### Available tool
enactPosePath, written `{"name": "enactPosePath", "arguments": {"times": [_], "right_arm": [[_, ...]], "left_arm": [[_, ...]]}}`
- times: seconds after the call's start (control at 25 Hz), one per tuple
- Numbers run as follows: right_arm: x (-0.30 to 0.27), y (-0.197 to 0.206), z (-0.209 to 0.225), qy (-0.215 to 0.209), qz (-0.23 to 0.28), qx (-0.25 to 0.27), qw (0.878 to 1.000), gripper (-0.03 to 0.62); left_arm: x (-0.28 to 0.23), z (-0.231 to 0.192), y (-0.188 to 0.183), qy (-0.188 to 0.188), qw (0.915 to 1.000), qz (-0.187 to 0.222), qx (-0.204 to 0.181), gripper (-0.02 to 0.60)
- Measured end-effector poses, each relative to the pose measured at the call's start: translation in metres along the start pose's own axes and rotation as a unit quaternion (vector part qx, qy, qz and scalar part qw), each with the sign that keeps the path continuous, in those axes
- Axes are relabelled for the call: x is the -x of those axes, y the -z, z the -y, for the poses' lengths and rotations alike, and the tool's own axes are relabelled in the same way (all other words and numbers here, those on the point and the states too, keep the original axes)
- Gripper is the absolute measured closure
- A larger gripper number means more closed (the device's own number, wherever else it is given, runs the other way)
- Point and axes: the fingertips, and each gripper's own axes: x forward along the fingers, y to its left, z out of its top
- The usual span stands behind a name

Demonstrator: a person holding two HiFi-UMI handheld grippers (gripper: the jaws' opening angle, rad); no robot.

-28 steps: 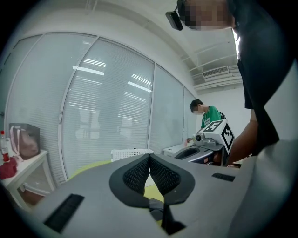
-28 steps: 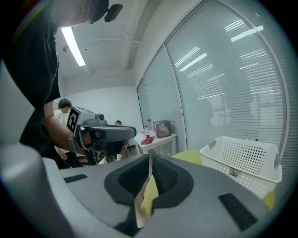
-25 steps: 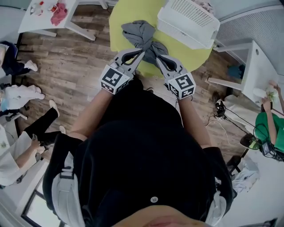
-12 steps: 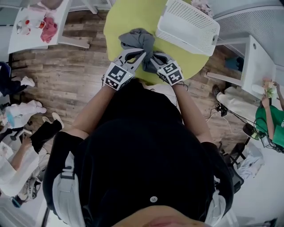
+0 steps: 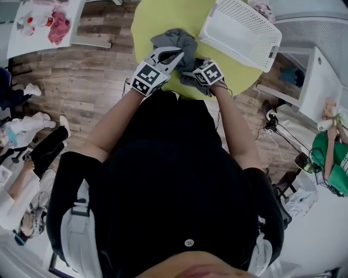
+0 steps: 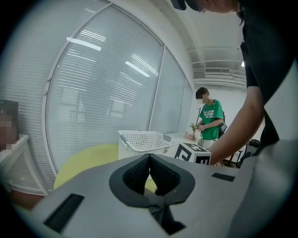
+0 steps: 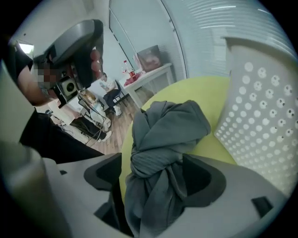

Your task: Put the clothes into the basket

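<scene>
Right gripper astride garment, beside basket

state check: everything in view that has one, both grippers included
white perforated plastic basket: on the yellow-green round table, nothing visible inside.
grey cloth garment: bunched and twisted, lying on the table, outside the basket.
left gripper: jaws shut, nothing between them.
right gripper: jaws apart, just been opening; garment between them, not pinched.

Head view looks steeply down over the person's body — table at 12 o'clock. Left gripper view faces almost level across it; right gripper view tilts down, close. All share table and basket.
</scene>
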Motion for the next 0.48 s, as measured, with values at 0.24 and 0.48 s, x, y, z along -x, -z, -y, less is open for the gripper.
{"name": "enactPosePath", "arguments": {"times": [0.24,0.48], "right_arm": [[-0.032,0.012,0.004,-0.012,-0.051,0.024,0.998,0.151],[-0.053,0.013,0.015,0.011,-0.071,0.040,0.997,0.148]], "left_arm": [[0.001,-0.004,0.008,-0.026,0.9995,-0.004,0.017,0.571],[0.009,-0.006,0.021,-0.048,0.9983,-0.009,0.031,0.572]]}}
